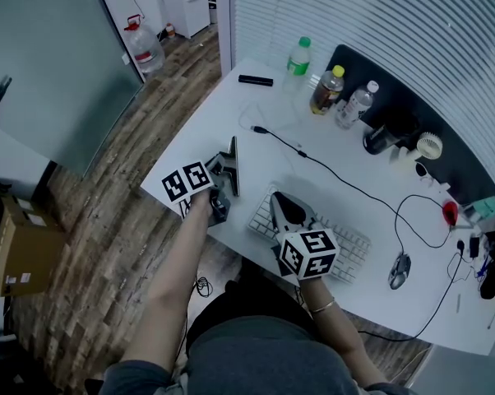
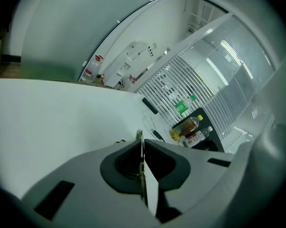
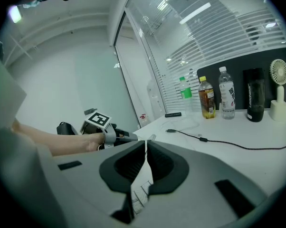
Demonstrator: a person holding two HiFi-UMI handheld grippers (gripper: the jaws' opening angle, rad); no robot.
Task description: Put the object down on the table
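Observation:
Both grippers rest low over the white table [image 1: 200,142] and I see nothing held in either. My left gripper [image 1: 233,147] sits near the table's left front edge with its jaws pressed together, pointing toward the far side. In the left gripper view the left gripper [image 2: 141,138] shows only a thin seam between its jaws. My right gripper [image 1: 277,198] lies over the left end of a white keyboard [image 1: 350,252], also shut. In the right gripper view the right gripper [image 3: 147,144] has its jaws meeting, with keyboard keys [image 3: 140,194] showing below them.
A black cable [image 1: 330,172] runs across the table's middle. At the far side stand a green bottle [image 1: 298,56], a tea bottle [image 1: 326,90], a water bottle [image 1: 356,104] and a black remote [image 1: 255,81]. A mouse [image 1: 400,268] lies right of the keyboard; a small fan [image 1: 428,146] stands behind.

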